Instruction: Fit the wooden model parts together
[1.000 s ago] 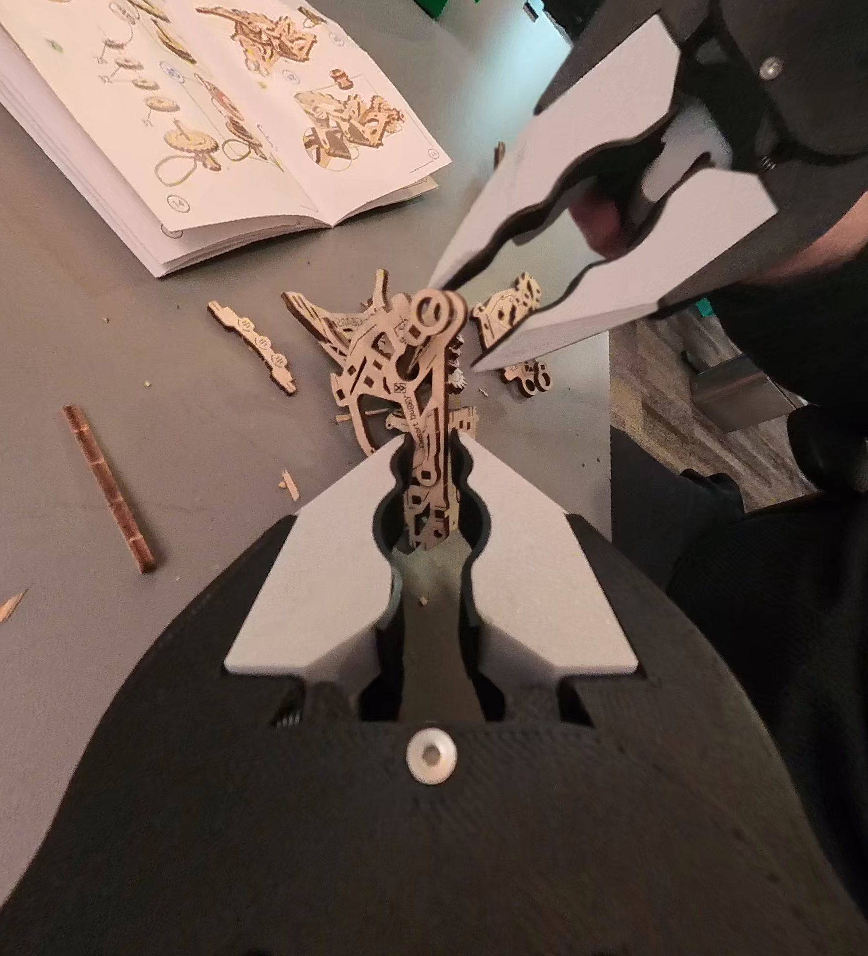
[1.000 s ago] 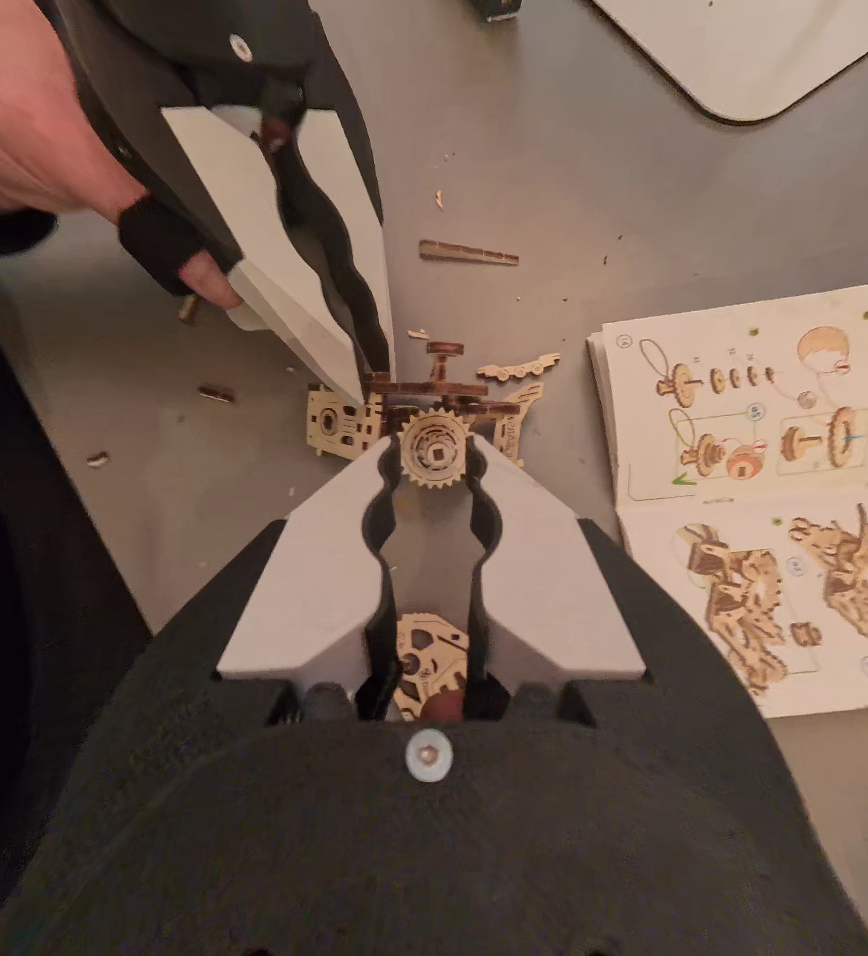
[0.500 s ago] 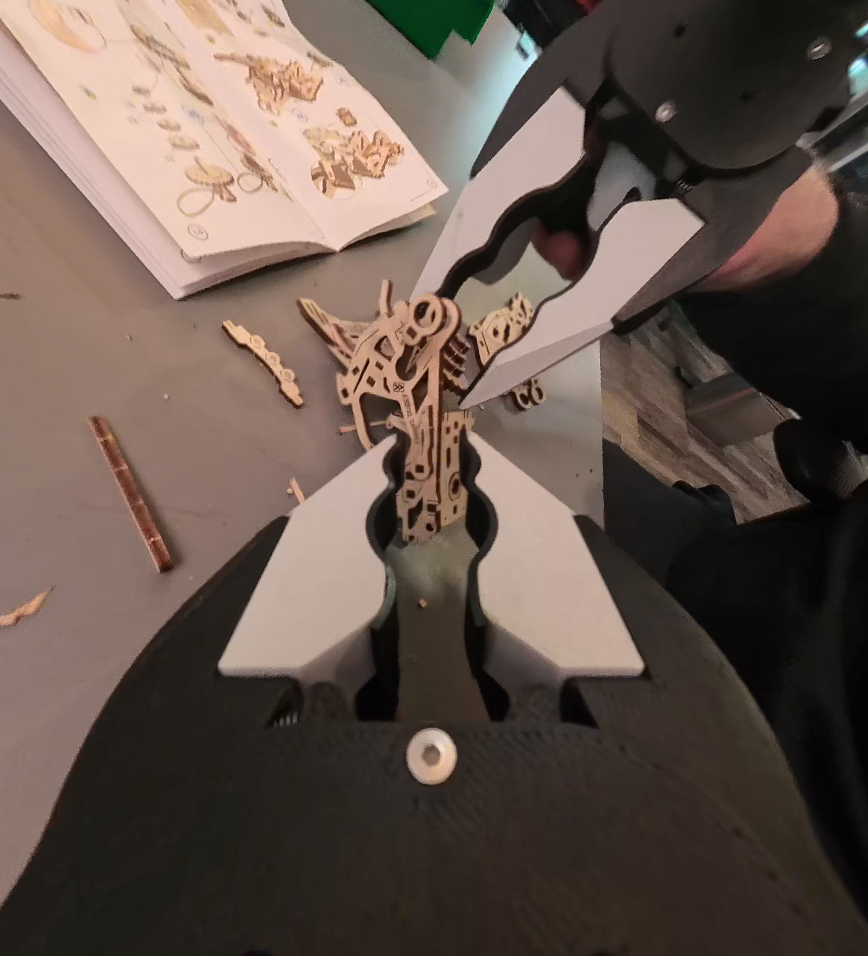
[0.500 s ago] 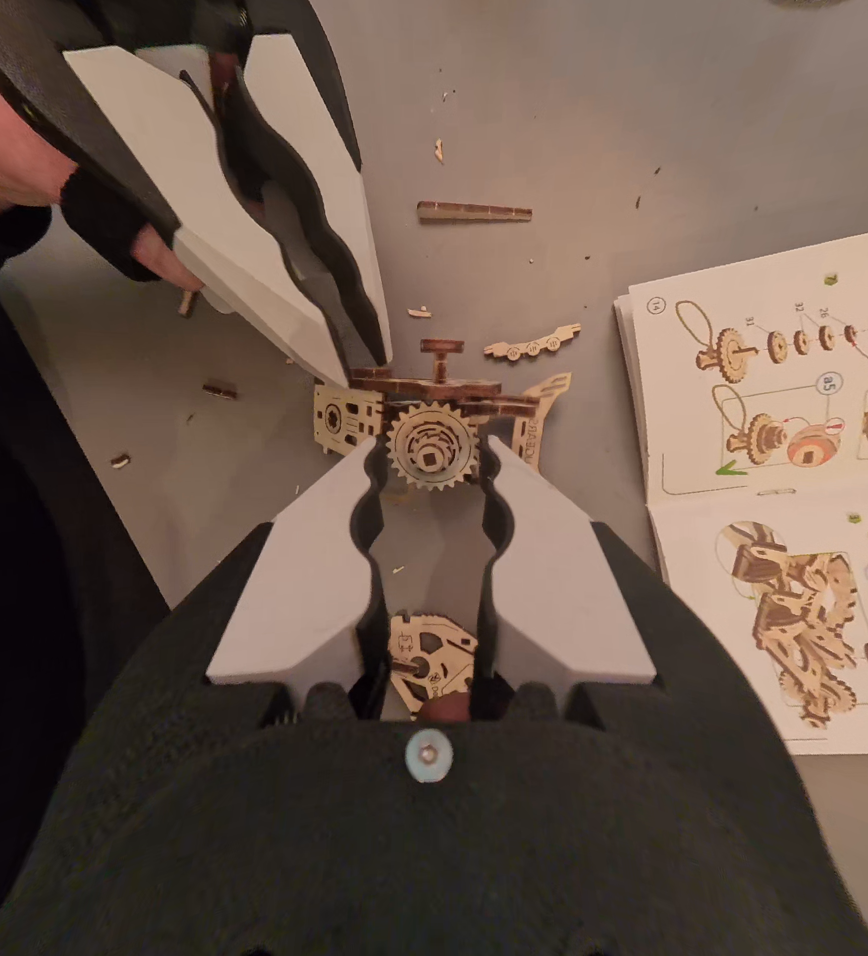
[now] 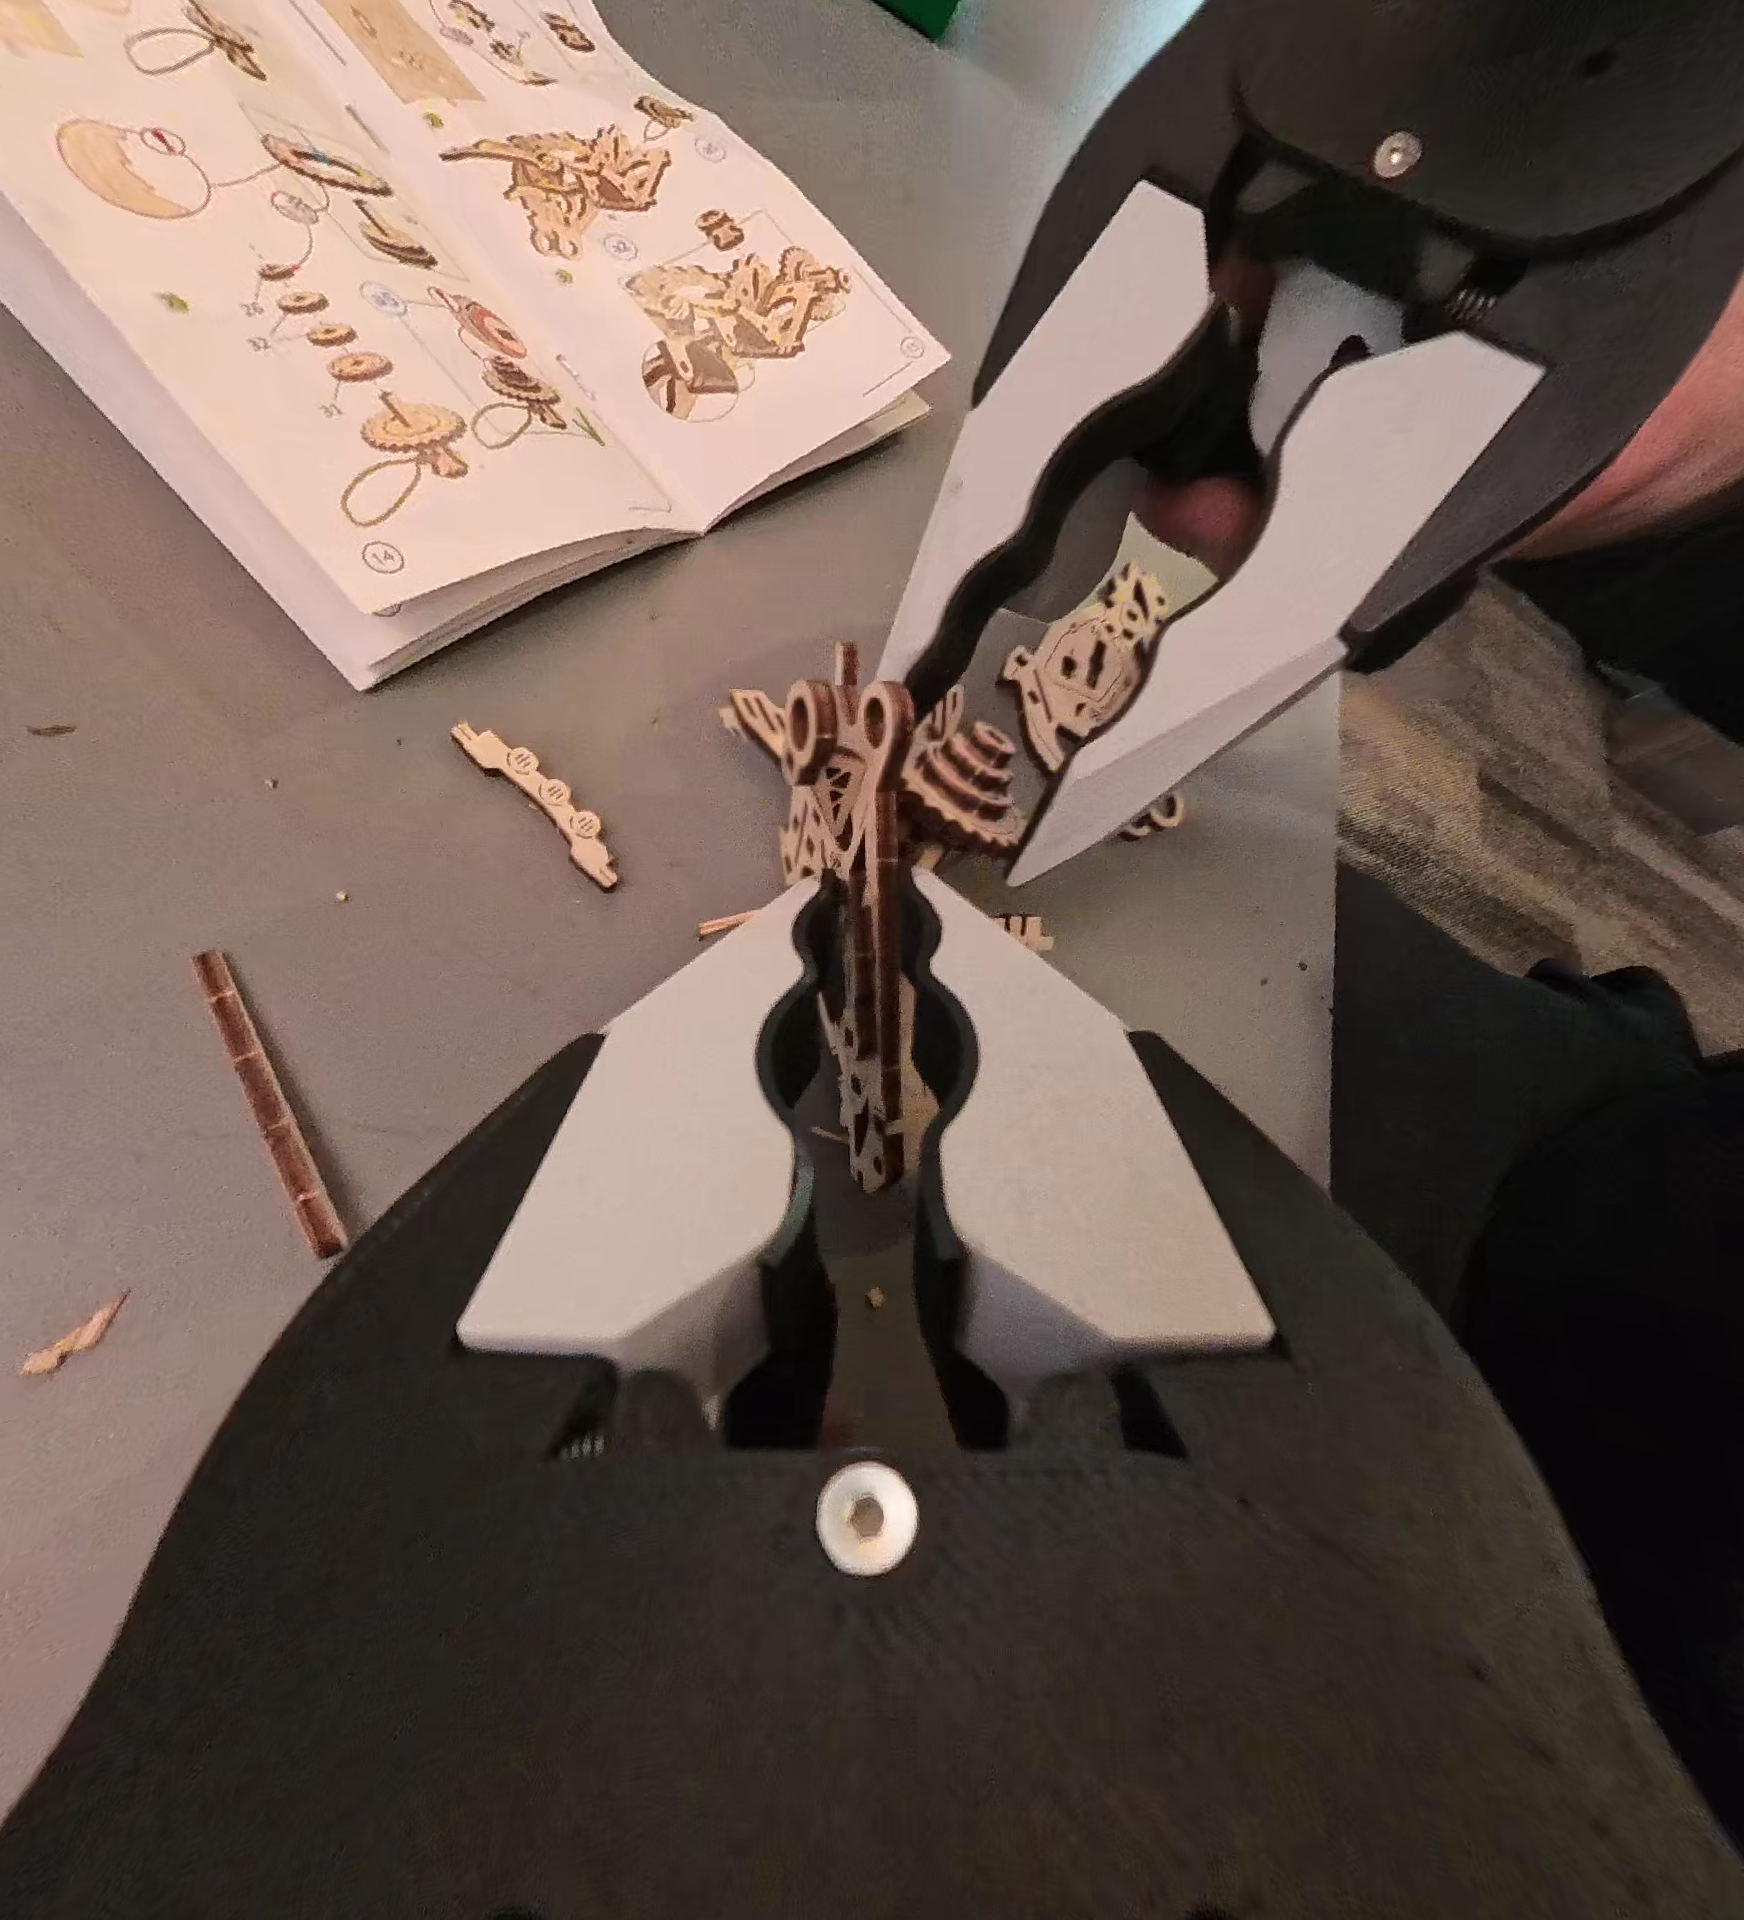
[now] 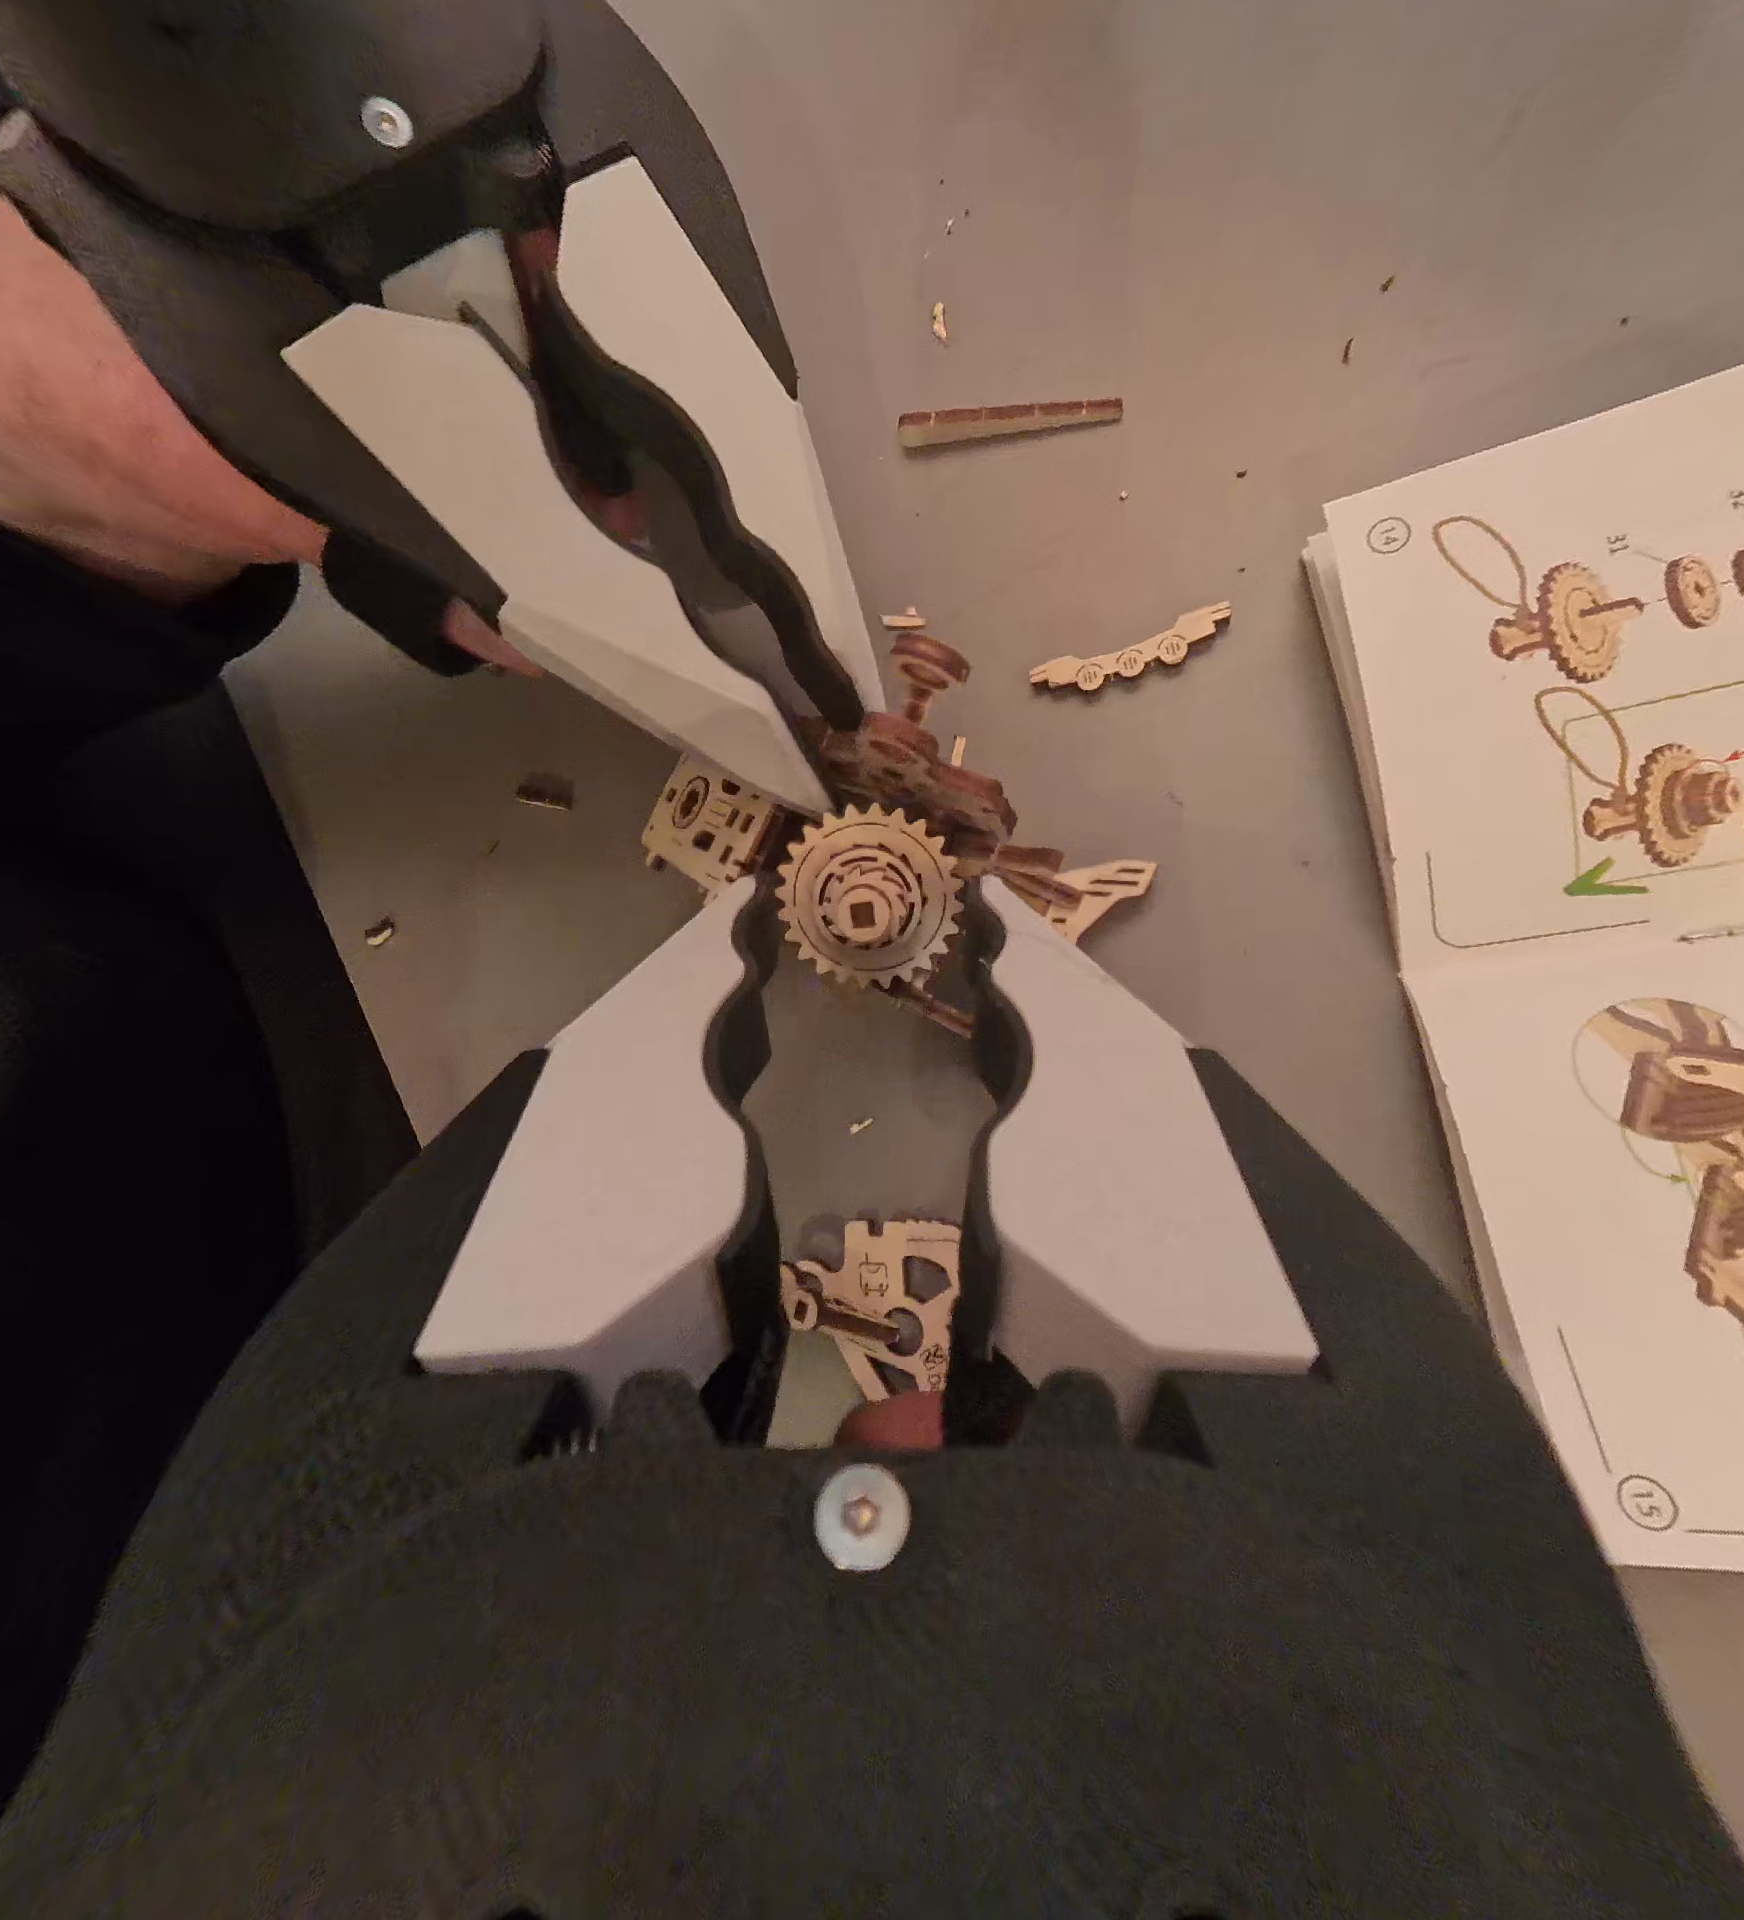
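My left gripper [image 5: 863, 894] is shut on a flat wooden frame [image 5: 873, 1039] made of two thin plates. It holds the frame upright and edge-on, just above the grey table. A stepped wooden gear [image 5: 961, 779] sits on the frame's right side. My right gripper [image 5: 961, 774] comes in from the upper right, its jaws parted with one fingertip on each side of the gear. In the right wrist view the gear [image 6: 868, 904] faces me between the tips of my right gripper [image 6: 868, 894], with a narrow gap on each side. The left gripper [image 6: 826, 769] pinches the frame [image 6: 909, 769] just behind it.
An open instruction booklet [image 5: 432, 312] lies at the far left and also shows in the right wrist view [image 6: 1574, 935]. Loose parts lie around it: a brown strip [image 5: 265, 1101], a curved slotted piece [image 5: 541, 795] and a flat cut-out plate [image 5: 1086, 675]. The table edge [image 5: 1325, 935] is close on the right. Less than 4 cm separates the two grippers' tips. The curved slotted piece [image 5: 541, 795] is about equally far from each gripper, around 6 centimetres. It is also in sight in the right wrist view [image 6: 1139, 654].
My right gripper's jaws have widened and moved forward, so the gear now sits between the tips. My left gripper has turned the frame edge-on to its camera. Both are closer to the table.
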The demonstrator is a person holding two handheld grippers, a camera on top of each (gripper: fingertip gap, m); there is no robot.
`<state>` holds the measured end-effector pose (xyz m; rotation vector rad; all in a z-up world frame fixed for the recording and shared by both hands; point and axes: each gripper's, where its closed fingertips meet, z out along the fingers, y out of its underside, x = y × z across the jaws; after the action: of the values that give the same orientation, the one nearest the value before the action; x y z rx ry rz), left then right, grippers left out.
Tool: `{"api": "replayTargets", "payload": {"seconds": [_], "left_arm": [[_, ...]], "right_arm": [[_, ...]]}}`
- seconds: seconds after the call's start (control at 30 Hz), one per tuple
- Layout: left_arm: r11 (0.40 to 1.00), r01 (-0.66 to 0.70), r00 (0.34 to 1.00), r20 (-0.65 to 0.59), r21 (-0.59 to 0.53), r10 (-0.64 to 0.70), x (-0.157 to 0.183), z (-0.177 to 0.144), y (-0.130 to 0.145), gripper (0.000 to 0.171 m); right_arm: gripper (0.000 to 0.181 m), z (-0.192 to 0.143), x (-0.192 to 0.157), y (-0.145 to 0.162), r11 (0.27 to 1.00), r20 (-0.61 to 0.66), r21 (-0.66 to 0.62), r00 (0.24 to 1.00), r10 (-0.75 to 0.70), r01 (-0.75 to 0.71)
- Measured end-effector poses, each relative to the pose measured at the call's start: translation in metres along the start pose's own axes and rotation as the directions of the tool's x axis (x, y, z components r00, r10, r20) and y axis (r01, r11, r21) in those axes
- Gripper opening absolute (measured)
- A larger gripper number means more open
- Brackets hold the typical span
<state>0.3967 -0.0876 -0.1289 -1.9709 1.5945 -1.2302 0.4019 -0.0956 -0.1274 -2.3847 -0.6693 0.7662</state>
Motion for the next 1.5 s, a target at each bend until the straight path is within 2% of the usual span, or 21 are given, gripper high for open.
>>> {"api": "replayTargets", "payload": {"seconds": [0.17, 0.23, 0.37, 0.47, 0.57, 0.67, 0.8, 0.83, 1.03, 1.17, 1.3, 1.5], "left_arm": [[0.997, 0.064, 0.997, -0.039, 0.034, -0.063, 0.002, -0.002, -0.004, 0.006], [0.996, 0.076, 0.996, -0.052, 0.048, -0.074, 0.003, -0.003, -0.007, 0.005], [0.995, 0.073, 0.996, -0.059, 0.064, -0.07, 0.008, -0.006, -0.015, 0.005], [0.995, 0.072, 0.995, -0.071, 0.072, -0.067, 0.012, -0.009, -0.02, 0.005], [0.994, 0.073, 0.994, -0.086, 0.076, -0.067, 0.016, -0.011, -0.024, 0.005], [0.993, 0.065, 0.994, -0.092, 0.1, -0.056, 0.02, -0.015, -0.03, 0.005], [0.995, -0.007, 0.999, -0.036, 0.104, 0.01, 0.024, -0.018, -0.035, 0.005], [0.995, -0.026, 0.999, -0.019, 0.097, 0.028, 0.025, -0.018, -0.035, 0.005], [0.993, -0.069, 0.998, 0.008, 0.094, 0.069, 0.027, -0.019, -0.042, 0.005], [0.991, -0.108, 0.994, 0.019, 0.08, 0.106, 0.031, -0.021, -0.044, 0.005], [0.984, -0.162, 0.987, 0.03, 0.074, 0.16, 0.038, -0.023, -0.049, 0.005], [0.977, -0.207, 0.977, 0.062, 0.058, 0.204, 0.039, -0.023, -0.052, 0.005]], "right_arm": [[0.032, -0.007, -0.005, -0.004, 0.998, 0.039, 0.064, 0.999, -0.013, 0.011], [0.032, -0.009, -0.009, -0.005, 0.995, 0.03, 0.079, 0.997, -0.071, 0.068], [0.033, -0.014, -0.011, -0.008, 0.977, -0.069, 0.079, 0.979, -0.193, 0.199], [0.033, -0.022, -0.014, -0.014, 0.936, -0.166, 0.086, 0.931, -0.325, 0.342], [0.033, -0.026, -0.018, -0.016, 0.909, -0.202, 0.107, 0.904, -0.377, 0.403], [0.033, -0.033, -0.021, -0.019, 0.914, -0.186, 0.188, 0.927, -0.327, 0.36], [0.033, -0.04, -0.024, -0.023, 0.939, -0.05, 0.316, 0.991, -0.125, 0.135], [0.033, -0.042, -0.024, -0.023, 0.937, -0.05, 0.327, 0.992, -0.115, 0.125], [0.033, -0.043, -0.025, -0.017, 0.881, -0.26, 0.248, 0.904, -0.339, 0.402], [0.04, -0.051, -0.035, -0.02, 0.873, -0.202, 0.242, 0.902, -0.382, 0.423], [0.034, -0.06, -0.04, -0.018, 0.9, -0.042, 0.217, 0.925, -0.379, 0.378], [0.023, -0.059, -0.038, -0.015, 0.881, 0.022, 0.137, 0.888, -0.459, 0.452]]}}
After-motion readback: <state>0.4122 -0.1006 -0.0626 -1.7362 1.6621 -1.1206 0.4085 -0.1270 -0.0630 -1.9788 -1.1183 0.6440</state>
